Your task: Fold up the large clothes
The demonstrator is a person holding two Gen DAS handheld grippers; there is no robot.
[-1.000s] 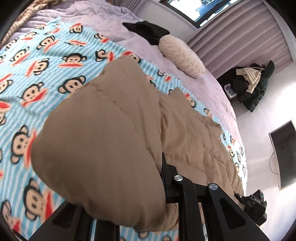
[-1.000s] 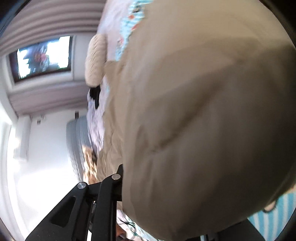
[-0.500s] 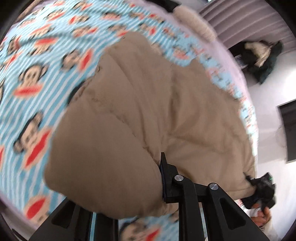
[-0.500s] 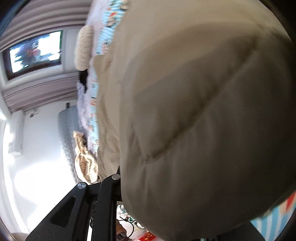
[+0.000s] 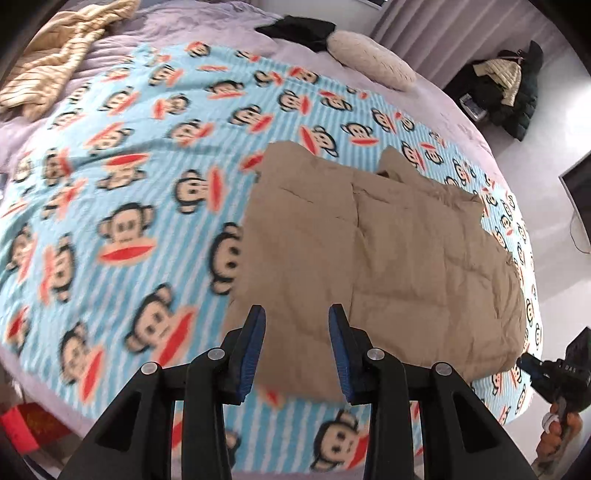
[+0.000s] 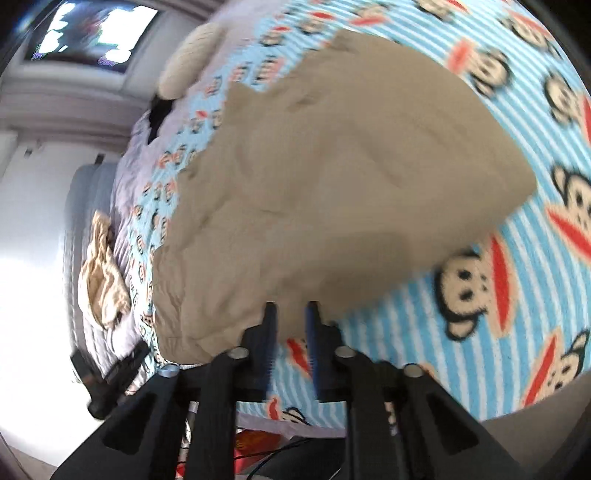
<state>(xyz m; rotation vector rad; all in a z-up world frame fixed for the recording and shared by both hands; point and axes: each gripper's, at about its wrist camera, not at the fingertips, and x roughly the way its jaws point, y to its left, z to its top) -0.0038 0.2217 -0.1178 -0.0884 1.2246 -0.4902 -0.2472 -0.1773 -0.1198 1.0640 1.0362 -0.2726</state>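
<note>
Now the tan jacket [image 5: 388, 258] lies folded on the monkey-print blanket [image 5: 129, 184] over the bed. Judgement: check the near edge sits square and smooth any bulge before regrasping. Left hand-held gripper [image 5: 297, 343] is opening — nothing between the pads. Right hand-held gripper [image 6: 291, 332] is closing, empty, just above the jacket's edge.

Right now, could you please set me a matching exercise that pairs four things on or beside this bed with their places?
Things:
1. tan padded garment
2. cream pillow
3. striped beige cloth
4. dark coats

Places:
A. heaped on the floor beside the bed
B. crumpled at the far left corner of the bed
C. spread on the monkey-print blanket
D. at the far edge of the bed, next to a black garment

Pairs: 1-C, 2-D, 3-B, 4-A
</note>
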